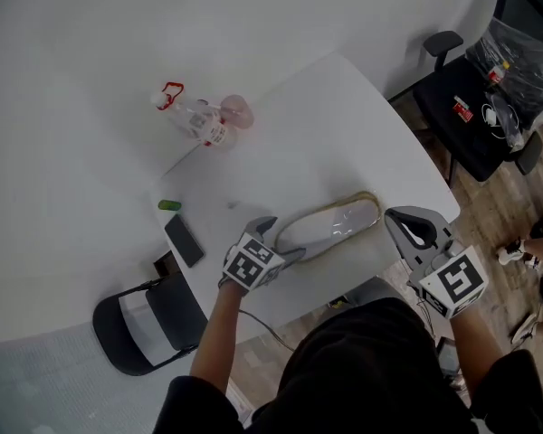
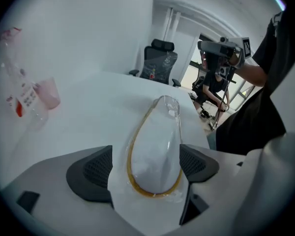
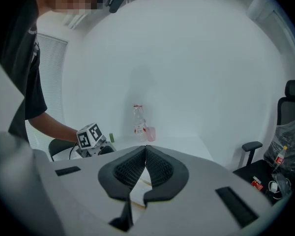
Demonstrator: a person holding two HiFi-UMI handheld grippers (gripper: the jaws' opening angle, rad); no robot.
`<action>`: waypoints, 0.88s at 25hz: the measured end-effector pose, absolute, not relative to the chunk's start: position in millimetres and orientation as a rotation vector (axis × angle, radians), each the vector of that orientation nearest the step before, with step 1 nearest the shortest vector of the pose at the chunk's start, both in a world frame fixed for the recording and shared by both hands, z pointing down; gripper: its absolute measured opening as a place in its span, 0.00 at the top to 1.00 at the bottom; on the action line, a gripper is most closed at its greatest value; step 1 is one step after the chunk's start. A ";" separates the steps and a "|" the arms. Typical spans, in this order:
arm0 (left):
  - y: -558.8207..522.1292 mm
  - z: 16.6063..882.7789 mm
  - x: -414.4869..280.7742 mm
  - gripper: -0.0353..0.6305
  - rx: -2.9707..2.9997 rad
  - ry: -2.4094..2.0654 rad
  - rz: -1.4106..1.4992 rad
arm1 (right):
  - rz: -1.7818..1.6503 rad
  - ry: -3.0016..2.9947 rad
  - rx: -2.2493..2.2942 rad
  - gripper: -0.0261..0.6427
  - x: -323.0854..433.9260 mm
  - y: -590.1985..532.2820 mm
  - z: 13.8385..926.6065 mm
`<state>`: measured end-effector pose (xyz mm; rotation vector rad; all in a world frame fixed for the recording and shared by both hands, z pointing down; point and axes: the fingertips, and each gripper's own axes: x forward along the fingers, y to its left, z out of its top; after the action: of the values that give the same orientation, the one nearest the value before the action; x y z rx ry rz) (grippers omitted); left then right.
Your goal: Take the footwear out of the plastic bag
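A pale slipper with a tan rim lies sealed in a clear plastic bag (image 1: 330, 227) near the front edge of the white table (image 1: 326, 125). My left gripper (image 1: 279, 240) is open, tilted down over the bag's left end. In the left gripper view the bagged slipper (image 2: 155, 146) lies lengthwise between the two dark pads (image 2: 96, 168), which do not press on it. My right gripper (image 1: 414, 231) hovers just right of the bag's other end, apart from it. Its jaws are shut with nothing between them (image 3: 145, 163).
A clear bottle with a red cap (image 1: 195, 118) and a pink cup (image 1: 238, 111) stand at the table's far left. A black phone (image 1: 184, 240) and a small green object (image 1: 169, 205) lie near the left edge. Chairs stand at the left (image 1: 145, 324) and right (image 1: 489, 98).
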<state>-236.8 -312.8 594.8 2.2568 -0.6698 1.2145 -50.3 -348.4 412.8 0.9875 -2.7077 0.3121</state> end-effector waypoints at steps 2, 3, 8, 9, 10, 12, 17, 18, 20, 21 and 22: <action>-318.2 618.2 -233.5 0.32 2.185 -0.559 1.292 | 0.333 -2.689 1.004 0.94 -42.4 -363.4 419.2; -317.5 627.8 -231.7 0.31 2.148 -0.512 1.331 | 0.339 -2.681 1.008 0.94 -39.3 -369.7 422.1; -307.5 640.4 -218.4 0.29 2.073 -0.436 1.414 | 0.367 -2.661 1.027 0.94 -28.6 -396.5 432.3; -306.4 641.7 -217.5 0.29 2.068 -0.442 1.418 | 0.381 -2.660 1.030 0.94 -28.5 -401.3 434.3; -305.6 642.4 -217.1 0.30 2.061 -0.447 1.417 | 0.393 -2.661 1.028 0.94 -29.8 -405.5 436.0; -303.7 640.2 -215.2 0.32 2.049 -0.446 1.400 | 0.397 -2.668 1.009 0.94 -33.8 -412.1 439.1; -304.3 626.6 -213.4 0.49 2.087 -0.477 1.343 | 0.400 -2.656 0.966 0.94 -35.0 -421.0 445.2; -304.8 623.9 -214.2 0.51 2.105 -0.485 1.354 | 0.398 -2.661 0.967 0.94 -33.2 -422.2 447.6; -306.4 617.7 -215.8 0.52 2.157 -0.504 1.402 | 0.390 -2.675 0.964 0.94 -30.0 -423.7 453.0; -307.8 613.7 -217.0 0.52 2.191 -0.519 1.427 | 0.386 -2.674 0.947 0.94 -29.4 -423.3 456.5; -309.0 609.5 -218.7 0.52 2.227 -0.538 1.449 | 0.378 -2.668 0.915 0.94 -29.4 -421.8 461.7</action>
<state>-218.7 -309.0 609.5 2.2265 -0.5384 1.4486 -29.4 -421.8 461.7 0.9154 -2.6677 0.3780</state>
